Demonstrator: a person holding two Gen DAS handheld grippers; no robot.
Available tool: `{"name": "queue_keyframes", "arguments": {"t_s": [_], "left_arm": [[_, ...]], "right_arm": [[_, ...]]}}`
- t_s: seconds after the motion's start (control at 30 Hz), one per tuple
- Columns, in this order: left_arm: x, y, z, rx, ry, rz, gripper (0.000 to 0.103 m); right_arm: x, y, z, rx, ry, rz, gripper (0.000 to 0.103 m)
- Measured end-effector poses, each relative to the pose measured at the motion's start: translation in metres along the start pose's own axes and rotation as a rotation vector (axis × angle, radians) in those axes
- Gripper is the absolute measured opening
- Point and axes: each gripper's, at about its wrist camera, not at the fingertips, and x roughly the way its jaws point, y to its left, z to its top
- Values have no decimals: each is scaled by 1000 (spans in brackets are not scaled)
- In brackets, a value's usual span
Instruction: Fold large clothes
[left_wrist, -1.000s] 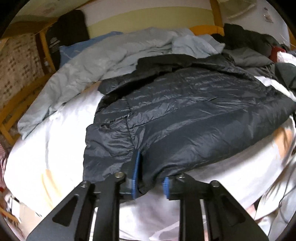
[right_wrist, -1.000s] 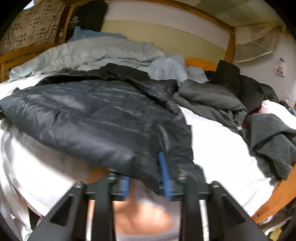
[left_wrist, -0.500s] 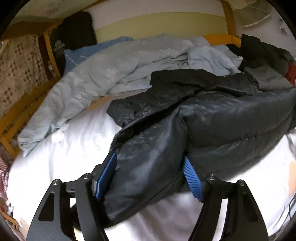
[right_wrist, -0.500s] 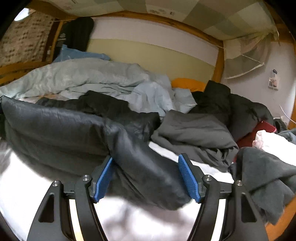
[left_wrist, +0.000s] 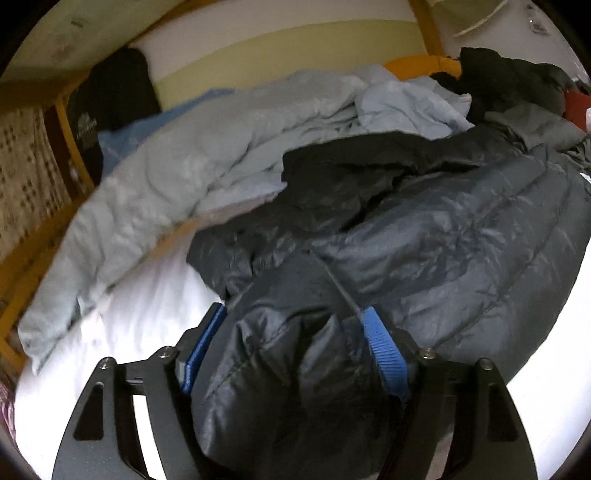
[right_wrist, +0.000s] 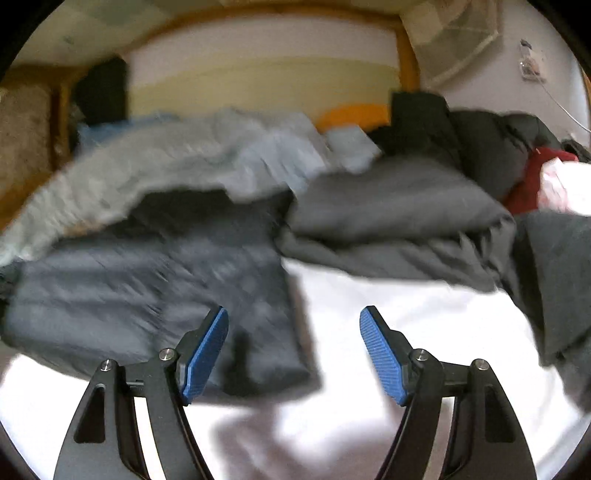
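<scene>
Letting go is the news here: a second ago both tongs were pinched on the hem of the dark puffer jacket (left_wrist: 424, 251), and now both stand spread wide. The left tongs (left_wrist: 295, 350) gape with a bulge of jacket sleeve or hem sitting loose between the blue pads (left_wrist: 384, 350), not clamped. The right tongs (right_wrist: 293, 350) are equally released, with nothing between the pads but the jacket's near corner at the lower left and bare white sheet (right_wrist: 406, 306) at the right. I take that to mean one fold has been laid down, the lower part carried up toward the collar, and the hands are free to pick a new hold.

Going from big to small: the bed fills both views, its sheet bright in the lower part of each frame. A pale blue-grey duvet (left_wrist: 177, 177) lies rumpled across the upper left. The jacket sits in the centre and right of the left view, on the sheet, its far edge against the duvet. It looks quilted, glossy and puffy, doubled over on itself with a black lining (left_wrist: 351, 173) showing at the top, and not lying flat. A heap of dark grey clothes (right_wrist: 388, 221) lies just beside it, upper right in the right view, which is motion-blurred. A red garment (right_wrist: 524, 184) peeks out at the far right.
</scene>
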Motion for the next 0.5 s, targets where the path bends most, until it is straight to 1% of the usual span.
{"name": "queue_keyframes", "arguments": {"t_s": [0.03,0.07,0.13,0.17,0.2,0.23,0.27,0.3,0.33,0.37,0.4,0.43,0.47,0.5], "left_arm": [[-1,1,2,-14,-11,6,80],[-2,5,5,-32,-16,12,81],[-12,16,8,-92,-50,35,83],[-18,23,8,-129,-73,49,91],[-25,31,7,-166,-83,83,103],[-27,40,6,-184,-65,126,103],[-25,48,4,-185,-25,158,103],[-24,56,1,-186,0,162,103],[-24,68,-5,-204,14,152,103],[-26,79,-10,-237,22,140,103],[-28,91,-16,-282,33,112,103],[-29,99,-21,-313,47,84,103],[-28,104,-25,-336,76,61,103],[-23,105,-29,-337,139,57,102]], "right_arm": [[0,5,8,-18,-13,43,75],[3,10,16,-35,-6,76,75],[19,21,31,-56,47,117,78],[27,25,36,-56,61,122,80],[42,26,41,-42,82,97,81],[52,26,43,-25,105,67,83],[63,22,43,-7,131,51,83],[71,19,42,3,155,52,83],[81,16,38,9,196,76,83],[88,15,33,6,242,123,73],[94,14,27,0,285,167,63],[95,11,21,1,302,182,43],[94,10,17,9,300,181,26],[89,6,13,32,288,192,18]]}}
